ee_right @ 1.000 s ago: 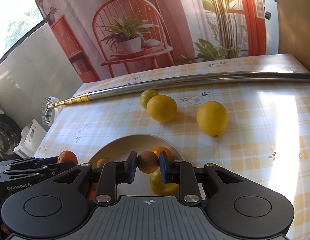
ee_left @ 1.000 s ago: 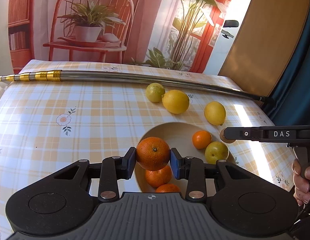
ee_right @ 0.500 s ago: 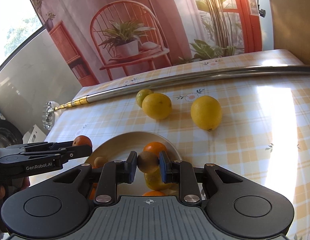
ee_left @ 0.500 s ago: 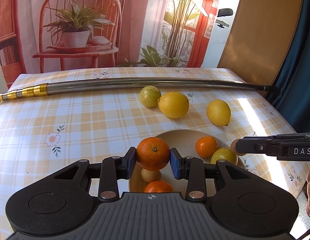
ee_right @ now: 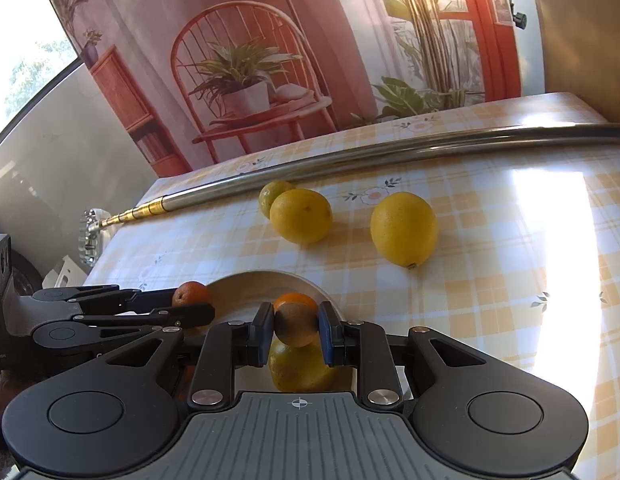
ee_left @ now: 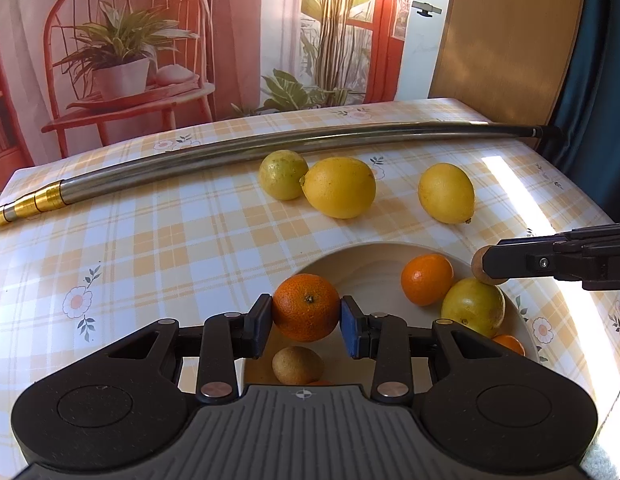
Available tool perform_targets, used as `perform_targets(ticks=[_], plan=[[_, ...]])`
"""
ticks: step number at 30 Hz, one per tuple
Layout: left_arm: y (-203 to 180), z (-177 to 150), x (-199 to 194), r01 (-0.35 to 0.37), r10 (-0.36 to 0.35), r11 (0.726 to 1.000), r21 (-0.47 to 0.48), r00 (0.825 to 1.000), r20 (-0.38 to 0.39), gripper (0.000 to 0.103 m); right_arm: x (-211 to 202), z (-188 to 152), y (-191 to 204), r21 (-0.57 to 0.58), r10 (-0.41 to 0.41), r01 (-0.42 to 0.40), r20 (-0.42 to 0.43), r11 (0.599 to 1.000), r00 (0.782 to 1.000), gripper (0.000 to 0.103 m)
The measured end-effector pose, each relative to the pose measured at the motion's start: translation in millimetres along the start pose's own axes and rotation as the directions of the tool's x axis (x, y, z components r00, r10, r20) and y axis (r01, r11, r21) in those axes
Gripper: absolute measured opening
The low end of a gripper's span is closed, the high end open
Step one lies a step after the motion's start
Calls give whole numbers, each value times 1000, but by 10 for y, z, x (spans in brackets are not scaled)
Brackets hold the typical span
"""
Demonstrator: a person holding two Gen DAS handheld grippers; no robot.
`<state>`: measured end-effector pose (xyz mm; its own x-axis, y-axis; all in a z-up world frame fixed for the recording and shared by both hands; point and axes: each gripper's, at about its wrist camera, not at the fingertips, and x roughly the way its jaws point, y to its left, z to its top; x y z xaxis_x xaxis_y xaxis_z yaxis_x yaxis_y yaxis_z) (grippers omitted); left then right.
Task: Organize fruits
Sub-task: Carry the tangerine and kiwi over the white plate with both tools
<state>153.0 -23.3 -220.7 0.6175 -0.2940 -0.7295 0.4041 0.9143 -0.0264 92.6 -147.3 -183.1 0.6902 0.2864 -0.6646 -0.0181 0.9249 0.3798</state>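
My left gripper [ee_left: 305, 322] is shut on an orange [ee_left: 305, 312], held above the near left part of a pale bowl [ee_left: 374, 254]. The bowl holds a small orange [ee_left: 426, 279], a yellow-green fruit [ee_left: 473, 306] and a brown kiwi [ee_left: 297, 365]. My right gripper [ee_right: 297, 330] is shut on a small brown fruit [ee_right: 295, 324] above the bowl's [ee_right: 249, 282] right side, over the yellow-green fruit [ee_right: 299, 368]. That brown fruit [ee_left: 478, 270] also shows at the right gripper's tip in the left wrist view. Two lemons [ee_left: 340, 187] [ee_left: 446, 193] and a greenish lime [ee_left: 281, 174] lie on the table beyond the bowl.
A long metal pole [ee_left: 269, 148] with a gold end lies across the checked tablecloth [ee_left: 149, 240] behind the fruit. A printed backdrop with a chair and plants stands behind the table. Bright sun falls on the table's right side [ee_right: 550, 220].
Both grippers have drawn back and risen a little with their fruit still held. The bowl sits farther ahead in the left view, and the kiwi now shows beneath the held orange.
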Motion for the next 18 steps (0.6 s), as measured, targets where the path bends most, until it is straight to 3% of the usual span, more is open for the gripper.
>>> perform_targets(ticks=[6, 18], plan=[[-44, -17, 47, -10, 10, 1000, 28, 1000, -16, 38, 24, 12, -22, 5, 7, -7, 3, 1000, 1000, 22], [-18, -11, 96, -2, 1, 1000, -15, 999, -41, 40, 13, 0, -33, 14, 12, -12, 8, 1000, 1000, 22]])
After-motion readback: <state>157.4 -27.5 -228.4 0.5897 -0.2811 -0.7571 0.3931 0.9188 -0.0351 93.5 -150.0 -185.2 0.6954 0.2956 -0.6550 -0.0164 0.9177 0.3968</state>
